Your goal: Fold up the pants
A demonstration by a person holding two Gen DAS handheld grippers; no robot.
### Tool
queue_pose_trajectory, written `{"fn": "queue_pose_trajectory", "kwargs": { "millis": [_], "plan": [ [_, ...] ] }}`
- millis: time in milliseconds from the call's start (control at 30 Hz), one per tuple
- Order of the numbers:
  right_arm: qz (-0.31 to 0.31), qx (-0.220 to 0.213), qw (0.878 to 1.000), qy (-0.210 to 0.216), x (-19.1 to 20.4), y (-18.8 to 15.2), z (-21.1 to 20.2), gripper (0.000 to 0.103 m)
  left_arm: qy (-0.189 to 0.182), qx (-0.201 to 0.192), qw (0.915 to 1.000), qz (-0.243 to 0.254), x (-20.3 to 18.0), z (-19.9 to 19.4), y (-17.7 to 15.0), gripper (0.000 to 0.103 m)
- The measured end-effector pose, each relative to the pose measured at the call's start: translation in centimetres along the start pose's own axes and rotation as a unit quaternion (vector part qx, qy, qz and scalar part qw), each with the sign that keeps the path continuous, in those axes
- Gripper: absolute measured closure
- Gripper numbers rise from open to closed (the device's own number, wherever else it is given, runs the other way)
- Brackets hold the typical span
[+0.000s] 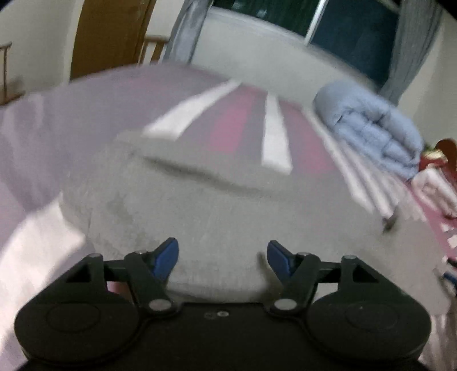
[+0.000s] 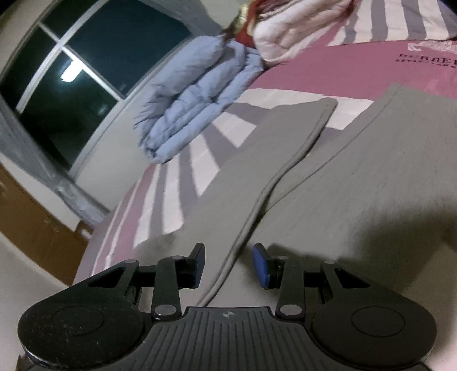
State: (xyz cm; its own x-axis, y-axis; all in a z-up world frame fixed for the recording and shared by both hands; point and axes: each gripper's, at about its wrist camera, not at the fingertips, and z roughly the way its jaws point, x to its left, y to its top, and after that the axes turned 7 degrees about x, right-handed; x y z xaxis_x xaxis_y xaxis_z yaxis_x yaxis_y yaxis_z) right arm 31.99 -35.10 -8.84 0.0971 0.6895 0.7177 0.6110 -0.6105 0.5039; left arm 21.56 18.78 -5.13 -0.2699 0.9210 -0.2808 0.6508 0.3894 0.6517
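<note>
Grey pants [image 1: 217, 205] lie spread on a bed with a pink, white and grey striped cover [image 1: 234, 120]. The left wrist view is blurred. My left gripper [image 1: 222, 256] is open and empty, just above the near part of the pants. In the right wrist view the pants [image 2: 357, 185] fill the right and middle, with one leg [image 2: 285, 142] stretching away and a raised seam edge running toward me. My right gripper [image 2: 228, 264] is open, its jaws standing either side of that seam edge, close over the cloth.
A folded light-blue duvet [image 2: 194, 100] lies at the bed's far edge under a dark window [image 2: 85, 62], also in the left wrist view [image 1: 371, 128]. A white and pink bundle [image 2: 291, 25] sits beside it. Wooden furniture [image 1: 108, 34] stands by the wall.
</note>
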Motion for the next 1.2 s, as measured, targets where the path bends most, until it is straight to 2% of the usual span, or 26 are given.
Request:
{"fn": "queue_pose_trajectory", "kwargs": {
  "millis": [133, 267, 400, 433, 500, 633, 667, 800, 900, 967, 1033, 1067, 1100, 1200],
  "plan": [
    [0.014, 0.018, 1.0, 0.002, -1.5, 2.0, 1.7, 0.064, 0.004, -0.006, 1.0, 0.005, 0.2, 0.3, -0.3, 0.043],
    [0.01, 0.026, 1.0, 0.009, -2.6, 3.2, 3.6, 0.065, 0.012, -0.002, 0.9997, -0.021, -0.3, 0.8, 0.1, 0.042],
    [0.0, 0.03, 0.999, 0.016, -3.1, 4.0, 4.7, 0.067, 0.038, 0.009, 0.9992, 0.006, -1.2, 1.7, -0.1, 0.043],
    [-0.003, 0.03, 0.999, 0.018, -3.2, 4.2, 4.8, 0.07, 0.044, 0.014, 0.9988, 0.014, -1.4, 1.9, -0.1, 0.043],
    [-0.012, 0.032, 0.999, 0.014, -3.4, 4.3, 4.7, 0.096, 0.044, 0.021, 0.9988, 0.006, -1.3, 2.1, 0.3, 0.043],
    [-0.031, 0.015, 0.999, 0.038, -3.4, 4.2, 2.1, 0.098, 0.04, 0.032, 0.9987, 0.007, -1.1, 2.1, 0.6, 0.043],
    [-0.037, 0.008, 0.998, 0.045, -3.2, 4.2, 1.0, 0.102, 0.041, 0.031, 0.9986, 0.009, -1.1, 2.1, 0.5, 0.043],
    [-0.058, -0.02, 0.995, 0.077, -2.7, 4.2, -4.5, 0.102, 0.052, 0.017, 0.9983, 0.019, -1.5, 2.1, -0.1, 0.043],
    [-0.082, -0.013, 0.994, 0.074, -2.9, 3.7, -6.5, 0.102, 0.051, 0.004, 0.9984, 0.025, -1.6, 2.0, -0.7, 0.042],
    [-0.068, 0.003, 0.995, 0.071, -3.6, 3.6, -6.2, 0.101, 0.045, -0.005, 0.9987, 0.025, -1.4, 1.9, -0.9, 0.042],
    [-0.055, 0.016, 0.997, 0.059, -3.6, 3.4, -5.2, 0.08, 0.041, -0.018, 0.9986, 0.027, -1.3, 1.7, -1.5, 0.042],
    [-0.05, 0.017, 0.997, 0.06, -3.5, 3.1, -4.7, 0.052, 0.039, -0.024, 0.9986, 0.028, -1.2, 1.6, -1.7, 0.042],
    [-0.046, 0.013, 0.997, 0.059, -3.3, 2.7, -4.0, 0.039, 0.036, -0.031, 0.9985, 0.028, -1.1, 1.6, -2.0, 0.042],
    [-0.02, 0.03, 0.997, 0.065, -2.9, 1.8, -1.4, 0.037, 0.02, -0.05, 0.9983, 0.022, -0.5, 1.5, -2.7, 0.042]
  ]
}}
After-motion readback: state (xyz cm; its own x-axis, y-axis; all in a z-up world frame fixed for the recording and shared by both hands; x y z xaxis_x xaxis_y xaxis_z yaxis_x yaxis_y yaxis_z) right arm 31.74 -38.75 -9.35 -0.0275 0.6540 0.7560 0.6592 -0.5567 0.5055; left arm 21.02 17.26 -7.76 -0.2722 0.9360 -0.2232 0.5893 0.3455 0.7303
